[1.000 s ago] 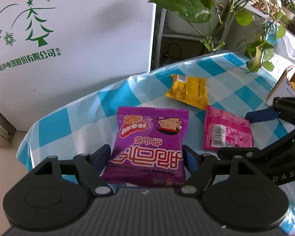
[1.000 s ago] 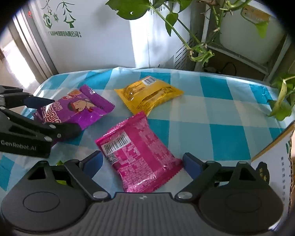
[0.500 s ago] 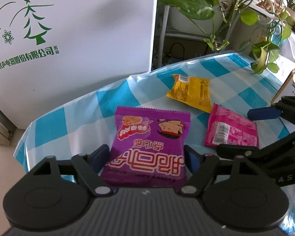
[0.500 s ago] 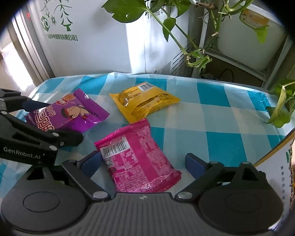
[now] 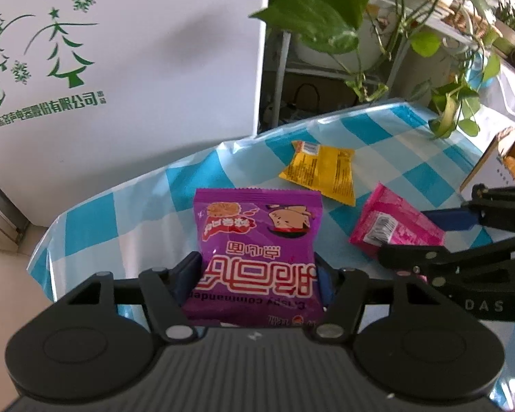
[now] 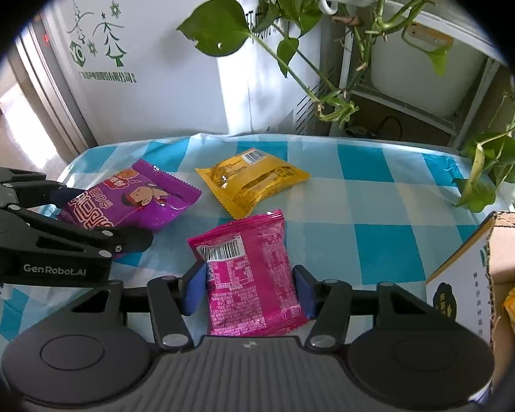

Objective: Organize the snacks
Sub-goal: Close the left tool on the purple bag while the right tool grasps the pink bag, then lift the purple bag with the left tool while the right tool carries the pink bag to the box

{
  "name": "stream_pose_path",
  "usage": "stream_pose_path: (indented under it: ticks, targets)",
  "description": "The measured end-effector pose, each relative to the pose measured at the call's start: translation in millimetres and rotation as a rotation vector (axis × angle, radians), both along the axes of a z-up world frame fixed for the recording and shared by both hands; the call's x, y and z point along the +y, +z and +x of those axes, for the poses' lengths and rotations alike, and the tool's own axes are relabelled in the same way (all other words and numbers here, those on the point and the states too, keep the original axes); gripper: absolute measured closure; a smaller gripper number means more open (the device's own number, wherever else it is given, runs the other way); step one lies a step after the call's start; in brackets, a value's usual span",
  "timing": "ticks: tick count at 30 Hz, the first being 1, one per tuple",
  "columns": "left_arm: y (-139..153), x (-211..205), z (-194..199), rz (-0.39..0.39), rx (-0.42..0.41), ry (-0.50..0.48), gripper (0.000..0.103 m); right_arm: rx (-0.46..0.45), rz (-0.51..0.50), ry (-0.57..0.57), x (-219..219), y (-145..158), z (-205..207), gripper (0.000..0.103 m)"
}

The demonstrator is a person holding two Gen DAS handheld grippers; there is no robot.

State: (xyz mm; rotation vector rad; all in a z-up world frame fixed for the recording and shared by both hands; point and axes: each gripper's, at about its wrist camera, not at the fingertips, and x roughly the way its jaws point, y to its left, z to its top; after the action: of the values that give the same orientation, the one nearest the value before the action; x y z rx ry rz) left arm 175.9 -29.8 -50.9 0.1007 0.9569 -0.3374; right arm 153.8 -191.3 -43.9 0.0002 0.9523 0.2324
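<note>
Left gripper [image 5: 257, 276] jaws closing, pads clamping purple snack packet [image 5: 257, 240]. Right gripper [image 6: 250, 286] jaws closing, pads against pink snack packet [image 6: 250, 271]. Yellow snack packet [image 6: 250, 180] loose on blue-checked tablecloth [image 6: 377, 206].

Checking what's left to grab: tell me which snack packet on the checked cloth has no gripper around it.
The yellow foil snack packet. It lies free at the far side, while the purple packet sits between the left gripper's closing jaws and the pink packet between the right gripper's.
</note>
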Motion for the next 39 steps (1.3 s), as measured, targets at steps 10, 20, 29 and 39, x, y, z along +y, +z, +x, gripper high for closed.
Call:
stream_pose_path:
  ticks: [10, 20, 29, 39]
  targets:
    - [19.3, 5.6, -17.8, -0.013, -0.041, 0.015, 0.037, -0.041, -0.001, -0.022, -4.8, 26.6, -21.7, 0.042]
    - [39.6, -0.7, -37.6, -0.032, -0.076, 0.031, 0.037, -0.096, -0.002, -0.044, -21.3, 64.4, -53.3, 0.042]
    - [55.7, -7.6, -62.3, -0.051, -0.104, 0.062, 0.037, -0.144, 0.050, -0.095, -36.9, 88.3, -85.6, 0.042]
    - [63.4, -10.9, -78.8, -0.040, -0.141, 0.081, 0.037, -0.172, 0.065, -0.094, -41.8, 98.4, -100.8, 0.042]
